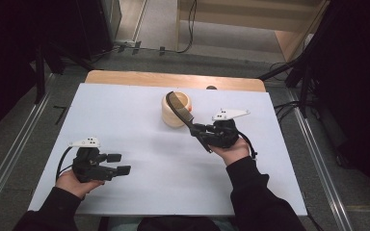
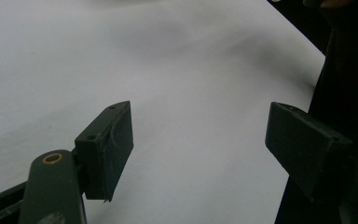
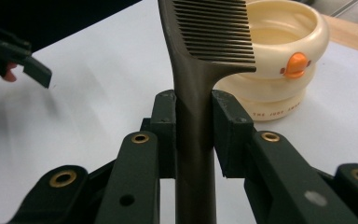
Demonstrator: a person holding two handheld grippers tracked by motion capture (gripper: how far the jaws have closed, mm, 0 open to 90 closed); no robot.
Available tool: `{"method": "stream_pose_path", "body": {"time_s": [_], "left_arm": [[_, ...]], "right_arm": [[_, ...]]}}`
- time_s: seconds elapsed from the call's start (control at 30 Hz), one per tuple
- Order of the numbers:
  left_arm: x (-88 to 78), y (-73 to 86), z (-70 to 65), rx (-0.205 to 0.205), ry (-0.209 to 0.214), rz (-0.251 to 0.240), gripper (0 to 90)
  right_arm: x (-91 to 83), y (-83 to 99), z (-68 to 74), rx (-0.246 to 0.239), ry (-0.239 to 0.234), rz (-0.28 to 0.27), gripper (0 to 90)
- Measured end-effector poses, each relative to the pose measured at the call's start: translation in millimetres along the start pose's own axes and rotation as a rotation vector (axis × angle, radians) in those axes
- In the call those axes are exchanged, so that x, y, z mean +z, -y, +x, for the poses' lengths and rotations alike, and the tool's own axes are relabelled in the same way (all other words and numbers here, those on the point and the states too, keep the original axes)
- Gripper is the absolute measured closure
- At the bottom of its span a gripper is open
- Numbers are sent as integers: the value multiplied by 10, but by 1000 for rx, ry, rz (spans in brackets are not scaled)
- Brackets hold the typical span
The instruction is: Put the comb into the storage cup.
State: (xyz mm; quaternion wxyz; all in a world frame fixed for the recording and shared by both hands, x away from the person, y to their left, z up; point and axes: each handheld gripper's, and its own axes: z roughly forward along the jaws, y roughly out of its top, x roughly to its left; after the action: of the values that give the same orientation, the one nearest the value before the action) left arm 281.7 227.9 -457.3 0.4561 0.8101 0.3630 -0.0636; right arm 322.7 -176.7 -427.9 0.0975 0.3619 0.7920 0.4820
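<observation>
- The right hand-held gripper (image 3: 193, 128) was clamped on the handle of a dark comb (image 3: 200, 70).
- The comb's teeth were over the near rim of the cream duck bowl (image 3: 279, 60) on the white table (image 1: 139, 139).
- The left hand-held gripper (image 2: 198, 149) stood open with nothing between its jaws, well apart from the bowl, near the table's front edge.

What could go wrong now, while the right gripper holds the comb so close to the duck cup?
1. The right gripper clamps the dark comb only at its narrow handle, so the long toothed end might pivot or slip.
2. The comb's tip hangs over the cream duck cup; a careless swing could hit the rim and tip the cup.
3. The left gripper stands open, far from the cup, so nothing steadies it.
</observation>
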Motion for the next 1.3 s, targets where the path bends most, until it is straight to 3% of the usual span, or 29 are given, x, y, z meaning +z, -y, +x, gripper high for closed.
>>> {"method": "stream_pose_path", "body": {"time_s": [0.23,0.53,1.3], "left_arm": [[-1,2,2,-3,0,-2,239],[-6,2,2,-4,2,-3,239],[-11,1,16,-8,18,-11,239]], "right_arm": [[108,-79,-40,20,50,-34,702],[246,-262,-91,41,76,-88,702],[588,-785,-244,22,167,-173,702]]}}
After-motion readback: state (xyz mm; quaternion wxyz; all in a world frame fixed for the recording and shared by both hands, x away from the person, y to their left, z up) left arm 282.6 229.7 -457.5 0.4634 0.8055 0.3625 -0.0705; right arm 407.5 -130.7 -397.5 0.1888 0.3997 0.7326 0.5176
